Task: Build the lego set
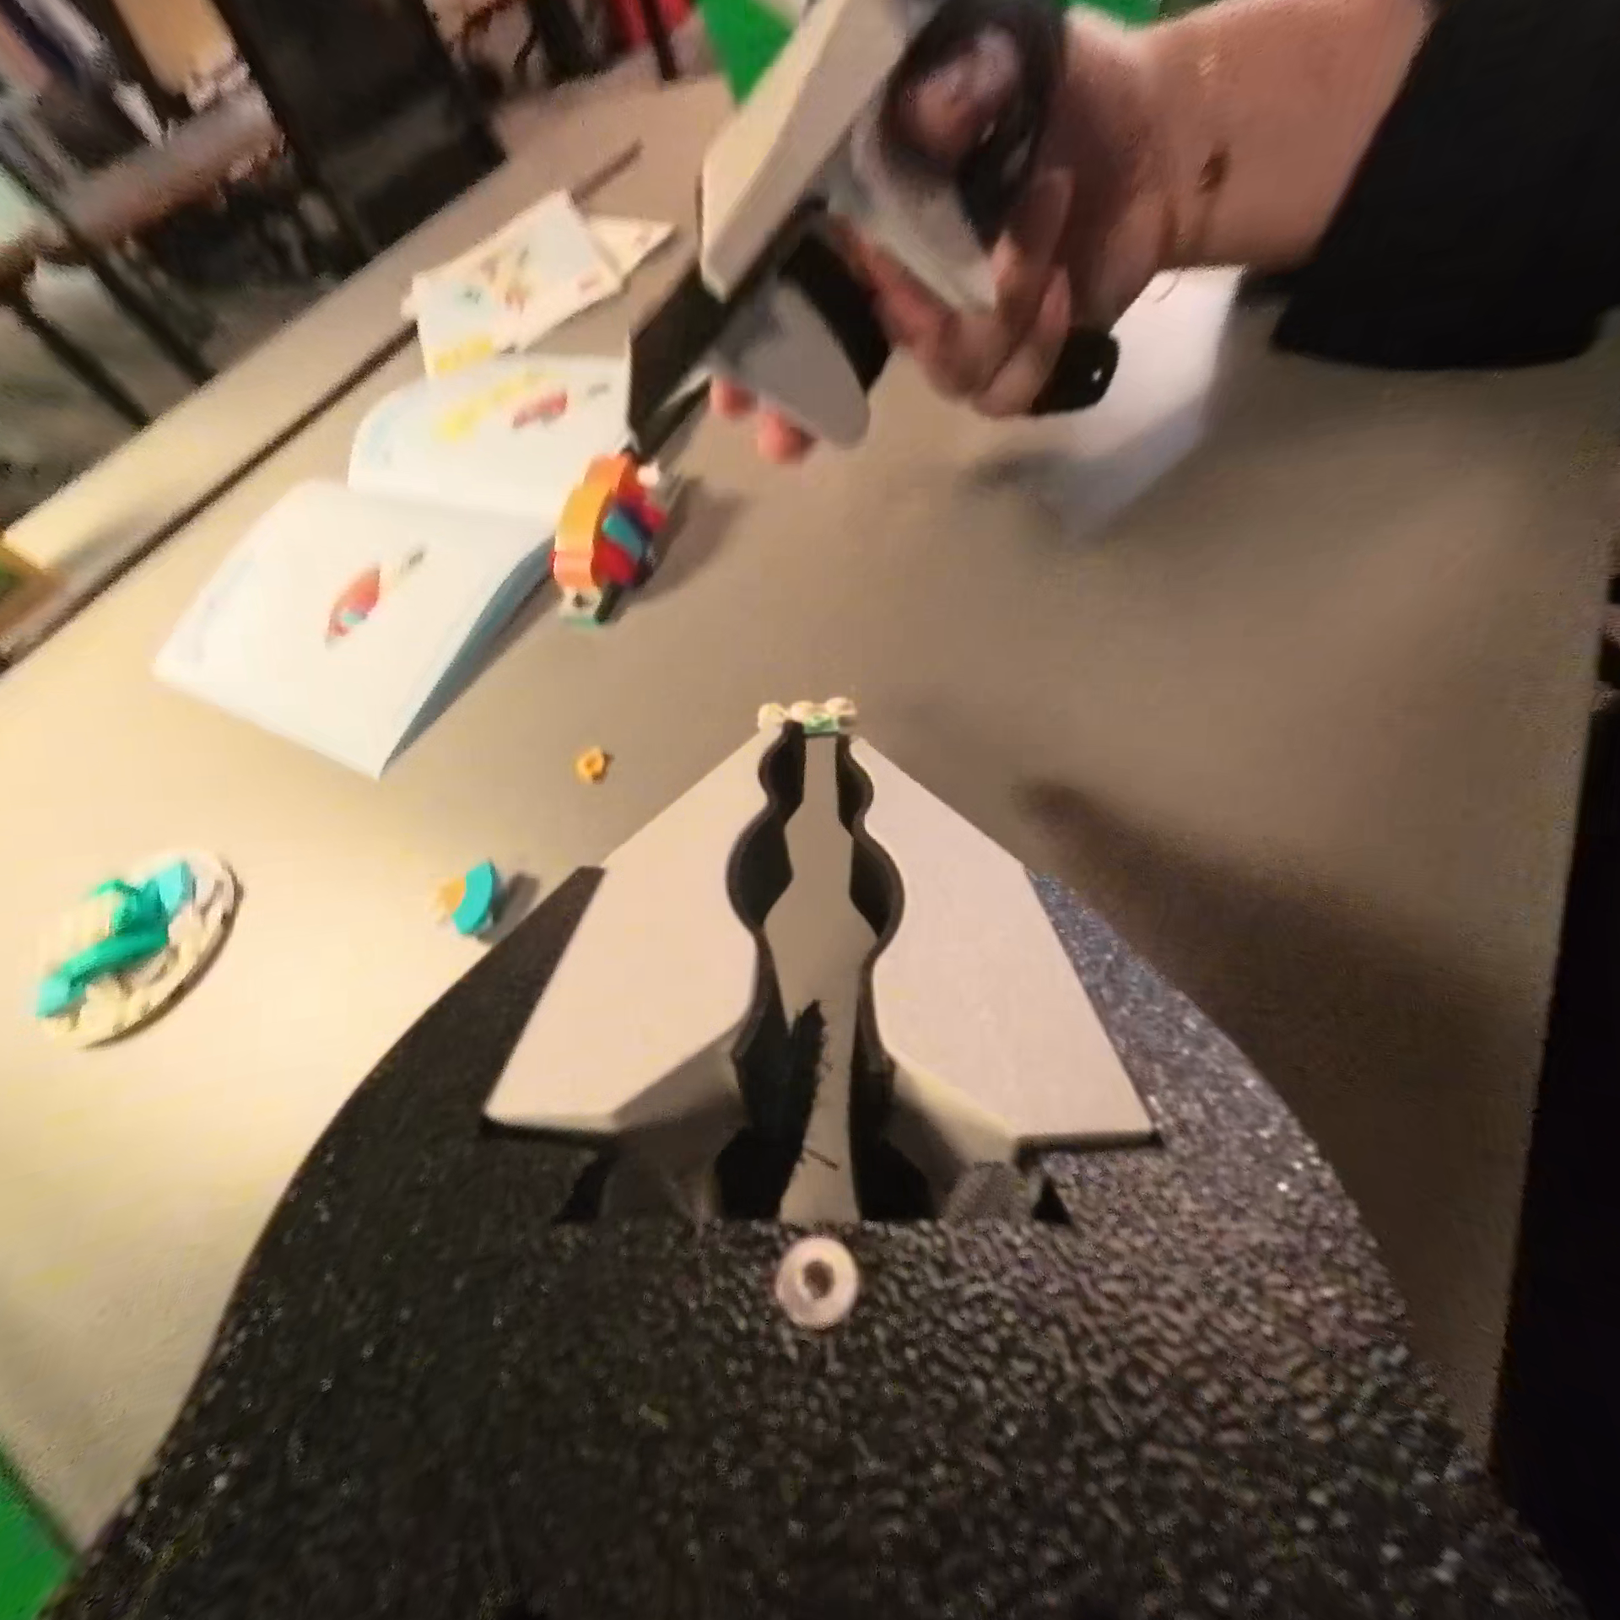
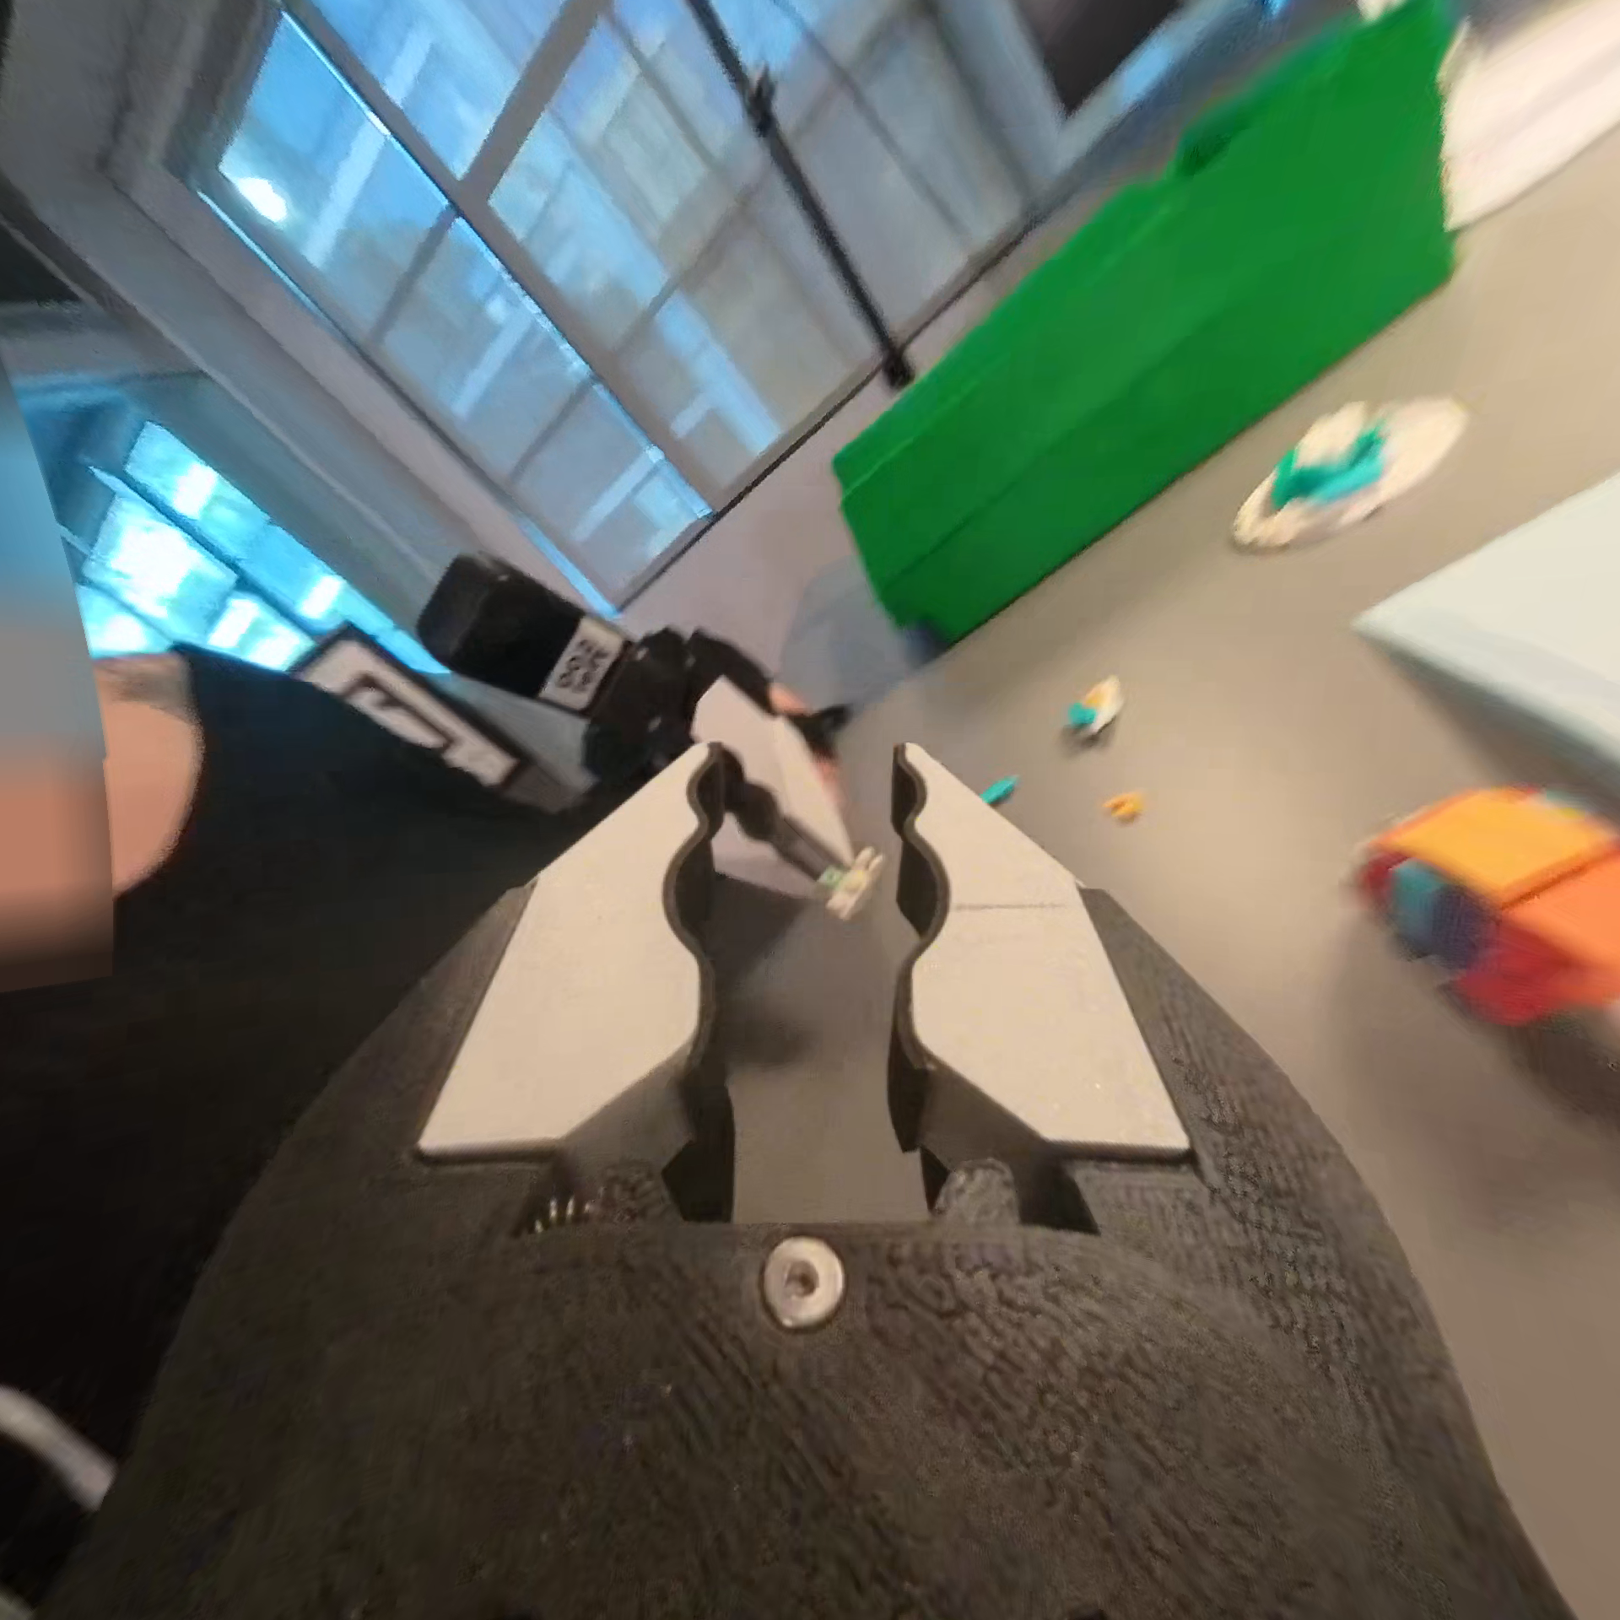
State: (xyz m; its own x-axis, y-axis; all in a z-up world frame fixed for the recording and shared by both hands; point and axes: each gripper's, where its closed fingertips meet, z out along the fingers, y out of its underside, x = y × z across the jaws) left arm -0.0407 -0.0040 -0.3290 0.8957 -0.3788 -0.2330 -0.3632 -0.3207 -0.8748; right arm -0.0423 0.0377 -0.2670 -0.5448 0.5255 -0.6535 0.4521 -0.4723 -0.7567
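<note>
Grippers: two — the left gripper pinched a small pale piece at its fingertips; the right gripper stood with fingers parted, nothing between them.
Model: one orange, red and teal lego build lay on the grey table, just beside the open booklet.
Booklets: two — a second booklet lay farther back.
Loose pieces: a tiny orange piece, a teal-and-yellow piece.
Round base: one, tan, carrying teal parts.
Nearby: a green box blocked the table's far side.
</note>
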